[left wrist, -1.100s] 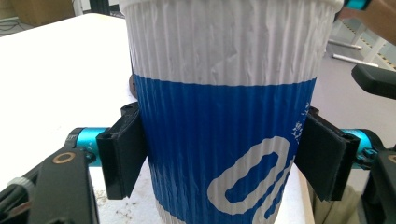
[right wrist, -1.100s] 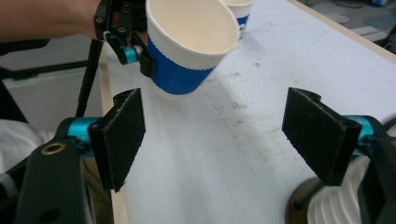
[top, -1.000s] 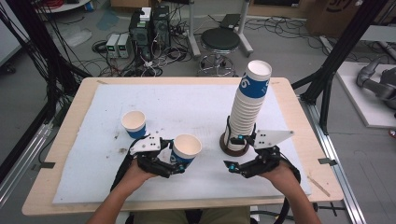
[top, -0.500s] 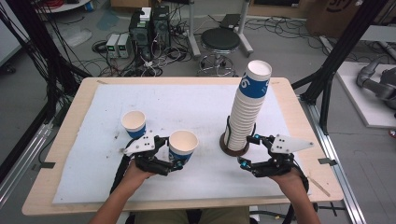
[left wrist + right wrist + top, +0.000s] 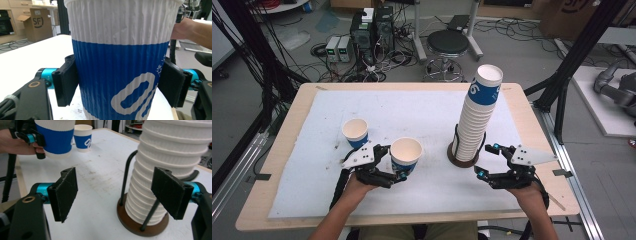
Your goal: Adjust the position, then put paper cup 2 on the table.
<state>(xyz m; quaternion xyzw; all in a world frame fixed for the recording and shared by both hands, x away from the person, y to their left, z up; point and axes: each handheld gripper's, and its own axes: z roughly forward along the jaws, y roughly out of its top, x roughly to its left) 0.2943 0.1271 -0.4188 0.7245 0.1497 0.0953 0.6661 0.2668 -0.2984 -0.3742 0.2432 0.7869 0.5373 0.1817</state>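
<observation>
A blue-and-white ribbed paper cup (image 5: 406, 155) sits upright between the pads of my left gripper (image 5: 394, 162), which is shut on it. In the left gripper view both black pads (image 5: 66, 82) press the sides of the cup (image 5: 120, 50). The right gripper view shows this cup (image 5: 56, 137) a little above the mat. A tall stack of white cups (image 5: 477, 115) stands in a dark wire holder (image 5: 462, 160). My right gripper (image 5: 488, 161) stands open just right of the holder's base with nothing between its fingers. In its own view, the right gripper (image 5: 118, 195) has the stack (image 5: 162, 170) just beyond its right pad.
A second blue-and-white cup (image 5: 355, 132) stands on the white mat (image 5: 422, 110) behind the left hand, and it is also in the right gripper view (image 5: 83, 137). The wooden table's edge (image 5: 542, 125) runs close to the right of the stack. Stools, cables and equipment lie beyond the table.
My right gripper has drawn back to the right, away from the stack's base, and stays open. The left gripper and its cup have hardly moved.
</observation>
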